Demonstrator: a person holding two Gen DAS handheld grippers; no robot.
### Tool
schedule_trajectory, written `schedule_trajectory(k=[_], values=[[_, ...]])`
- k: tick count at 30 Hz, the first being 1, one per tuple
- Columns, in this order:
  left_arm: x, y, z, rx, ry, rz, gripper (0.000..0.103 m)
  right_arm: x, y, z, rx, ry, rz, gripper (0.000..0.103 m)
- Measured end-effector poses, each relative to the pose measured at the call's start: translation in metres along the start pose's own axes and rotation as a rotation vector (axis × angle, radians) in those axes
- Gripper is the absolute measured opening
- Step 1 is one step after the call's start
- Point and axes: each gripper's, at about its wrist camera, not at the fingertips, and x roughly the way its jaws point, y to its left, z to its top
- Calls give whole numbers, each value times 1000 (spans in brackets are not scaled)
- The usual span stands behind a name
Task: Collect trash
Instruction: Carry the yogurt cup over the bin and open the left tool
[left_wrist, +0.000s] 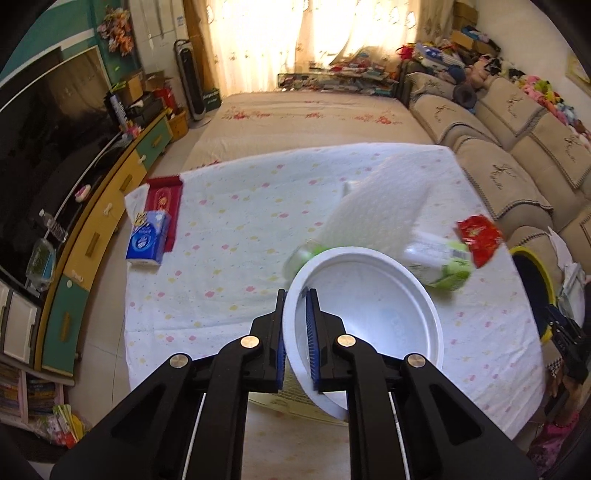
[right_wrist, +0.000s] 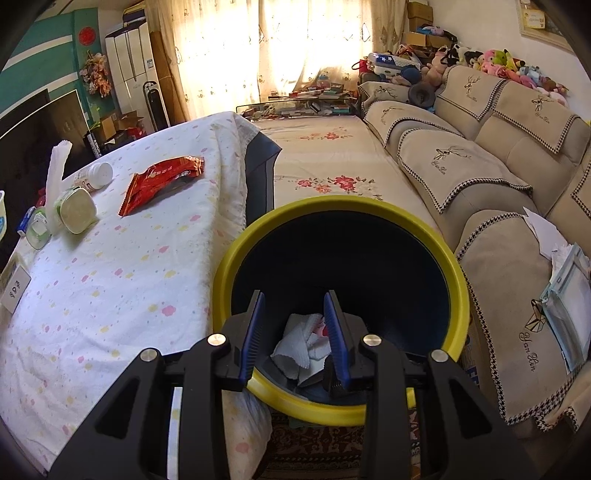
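Observation:
My left gripper (left_wrist: 297, 295) is shut on the near rim of a white disposable bowl (left_wrist: 369, 314), one pad inside and one outside. The bowl is tilted above the table. Beyond it lie a green-and-white container (left_wrist: 443, 262), a red snack wrapper (left_wrist: 480, 240) and a blurred white bag (left_wrist: 380, 199). In the right wrist view my right gripper (right_wrist: 293, 325) hangs open over a dark bin with a yellow rim (right_wrist: 343, 203). Crumpled white tissue (right_wrist: 299, 347) lies at the bottom of the bin. The wrapper (right_wrist: 162, 181), the container (right_wrist: 75, 208) and a white bottle (right_wrist: 94, 176) are on the table to the left.
The low table carries a white spotted cloth (left_wrist: 229, 258). A blue tissue pack (left_wrist: 147, 238) and a red packet (left_wrist: 162, 199) sit at its far left. A beige sofa (right_wrist: 498, 177) runs along the right, and a TV cabinet (left_wrist: 92, 229) along the left. The bin stands between table and sofa.

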Motion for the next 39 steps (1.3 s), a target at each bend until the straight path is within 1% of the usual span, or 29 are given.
schedule_trajectory(k=[4, 7, 9, 13, 18, 23, 28, 33, 36, 38, 39], values=[[-27, -48, -1, 87, -52, -63, 10, -12, -9, -8, 31, -11, 6, 32], [-37, -89, -1, 151, -78, -134, 10, -27, -18, -12, 65, -31, 34, 32], [-40, -124, -2, 204, -86, -196, 10, -39, -23, -13, 73, -54, 31, 32], [-34, -192, 1, 292, -75, -313, 10, -65, -35, -16, 91, -109, 21, 36], [-17, -273, 4, 377, -38, -409, 10, -87, -59, -23, 131, -156, -15, 37], [15, -348, 1, 462, 11, -439, 10, -98, -85, -36, 172, -159, -55, 38], [54, -411, 0, 508, 68, -459, 10, -103, -106, -47, 210, -163, -83, 41], [94, -452, -3, 531, 120, -453, 11, -102, -116, -52, 227, -159, -85, 42], [114, -466, -7, 536, 145, -438, 11, -99, -119, -53, 228, -154, -78, 43], [126, -472, -8, 533, 165, -425, 15, -97, -119, -52, 230, -150, -75, 43], [133, -475, -9, 531, 172, -411, 27, -97, -118, -52, 230, -148, -73, 43]])
